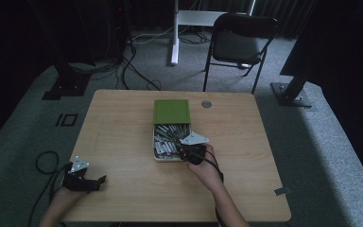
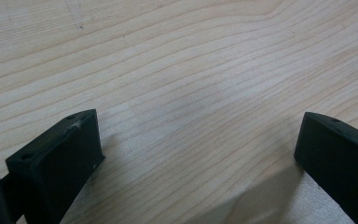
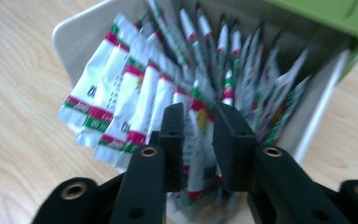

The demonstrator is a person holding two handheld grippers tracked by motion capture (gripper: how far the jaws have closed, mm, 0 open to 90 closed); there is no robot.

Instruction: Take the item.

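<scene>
White-red-green sachets in box

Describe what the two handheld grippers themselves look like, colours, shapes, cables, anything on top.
Both are black. The left gripper and right gripper each carry a pale grey three-cornered plate on top. A black cable loops from the left one onto the floor. Up close, the jaws are blocky, flat-faced black pads; the right gripper's arms show brass-coloured ringed holes. The forearms are bare, without sleeves.

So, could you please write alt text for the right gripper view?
The right gripper has a silver sachet between its black jaws, among many red-and-green-striped sachets standing in a white box on a wooden table. A green lid sits at top right.
</scene>
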